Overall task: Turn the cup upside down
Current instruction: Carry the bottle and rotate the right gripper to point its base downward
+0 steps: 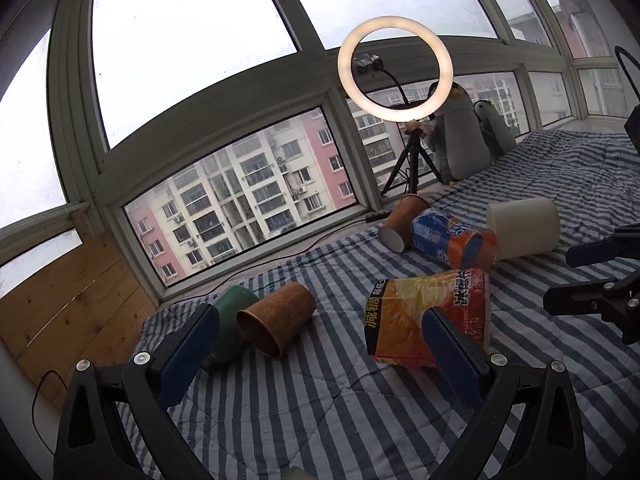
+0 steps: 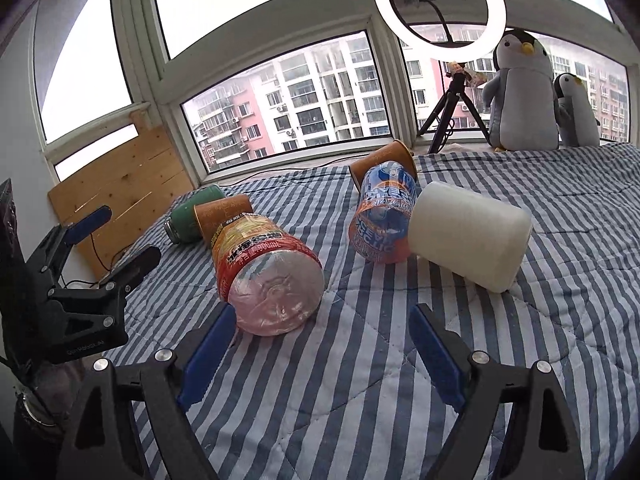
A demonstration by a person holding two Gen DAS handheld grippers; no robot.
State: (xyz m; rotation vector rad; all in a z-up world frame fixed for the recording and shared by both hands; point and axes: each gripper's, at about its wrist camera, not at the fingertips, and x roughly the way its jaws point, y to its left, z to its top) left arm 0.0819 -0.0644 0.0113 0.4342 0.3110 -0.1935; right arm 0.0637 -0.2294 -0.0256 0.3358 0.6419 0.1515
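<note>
Several cups lie on their sides on the striped blanket (image 1: 320, 400). A brown paper cup (image 1: 276, 324) lies ahead of my left gripper (image 1: 320, 336), which is open and empty. A green cup (image 1: 228, 320) lies beside it, partly behind my left finger. A cut orange-labelled bottle cup (image 1: 432, 320) lies behind my right finger. Farther off lie a second brown cup (image 1: 402, 220), a blue-orange bottle cup (image 1: 456, 240) and a white cup (image 1: 524, 232). My right gripper (image 2: 320, 344) is open and empty, just short of the orange-labelled cup (image 2: 268, 276). The white cup (image 2: 468, 236) lies to its right.
A ring light on a tripod (image 1: 396, 68) and two plush penguins (image 2: 520, 92) stand by the window at the back. A wooden board (image 1: 68, 308) leans at the left wall. Cables run along the sill. The other gripper shows at each view's edge (image 2: 80, 272).
</note>
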